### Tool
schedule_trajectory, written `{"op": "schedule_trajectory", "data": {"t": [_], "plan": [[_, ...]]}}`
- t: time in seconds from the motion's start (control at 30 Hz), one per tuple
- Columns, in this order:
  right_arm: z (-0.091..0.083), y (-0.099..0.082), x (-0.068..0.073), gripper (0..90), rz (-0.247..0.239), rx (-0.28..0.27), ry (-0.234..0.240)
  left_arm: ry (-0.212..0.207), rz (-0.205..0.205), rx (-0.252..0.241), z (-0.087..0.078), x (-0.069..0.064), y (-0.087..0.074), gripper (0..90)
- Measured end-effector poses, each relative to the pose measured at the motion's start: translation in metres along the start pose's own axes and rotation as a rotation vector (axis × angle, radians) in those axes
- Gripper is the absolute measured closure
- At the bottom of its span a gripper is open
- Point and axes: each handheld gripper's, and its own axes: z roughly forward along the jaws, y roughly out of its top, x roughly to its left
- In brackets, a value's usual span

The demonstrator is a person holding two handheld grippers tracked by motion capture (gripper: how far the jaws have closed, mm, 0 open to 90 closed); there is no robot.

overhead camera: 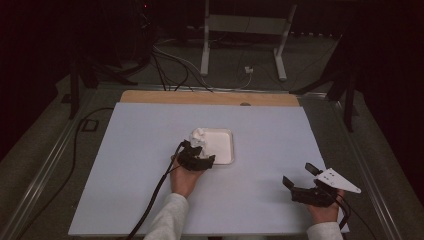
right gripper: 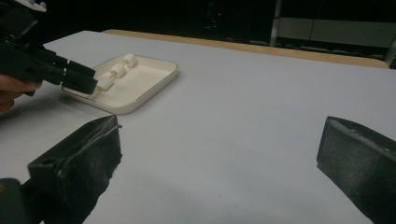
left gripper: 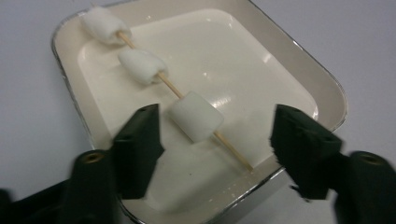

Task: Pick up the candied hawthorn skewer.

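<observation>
A thin stick (left gripper: pixel 187 98) with three marshmallows on it lies slanted in the white tray (left gripper: pixel 322 88). The left gripper (left gripper: pixel 217 140) hangs just above it, jaws spread wide around the nearest marshmallow (left gripper: pixel 195 115). The right gripper (overhead camera: pixel 300 176) waits well apart over the table (overhead camera: pixel 270 130), jaws spread too. A hard squeeze could squash the soft marshmallow, or the stick could tip and roll away

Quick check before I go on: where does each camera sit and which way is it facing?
High view: above the person's side, looking forward and down; both forearms, left gripper at the tray, right gripper.
Left gripper view: looks down between open jaws at the marshmallow skewer.
Right gripper view: low over the table, open jaws; shares the tray and skewer with the left gripper view.
</observation>
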Motion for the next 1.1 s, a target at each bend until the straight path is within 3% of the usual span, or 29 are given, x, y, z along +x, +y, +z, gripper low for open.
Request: {"op": "schedule_trajectory", "data": {"t": [0.03, 0.3, 0.5, 0.7, 0.8, 1.1], "plan": [[0.0, 0.0, 0.0, 0.0, 0.001, 0.001, -0.001, 0.002, 0.002, 0.004, 0.0, -0.001, 0.0, 48.0], [0.0, 0.0, 0.0, 0.0, 0.004, 0.004, -0.001, -0.02, -0.002, 0.03, 0.0, -0.005, 0.0, 62.0], [0.0, 0.0, -0.001, 0.0, 0.004, 0.006, -0.002, 0.022, 0.018, 0.053, 0.003, -0.007, 0.004, 60.3], [0.0, 0.0, -0.001, 0.0, 0.006, 0.011, -0.006, 0.061, 0.007, 0.049, 0.007, -0.011, 0.006, 55.9], [0.001, -0.001, -0.001, 0.0, 0.008, 0.015, -0.006, 0.074, -0.003, 0.056, 0.007, -0.01, 0.008, 59.5], [0.0, -0.001, -0.002, 0.0, 0.01, 0.015, -0.007, 0.069, 0.03, 0.085, 0.001, -0.002, 0.006, 74.1]]}}
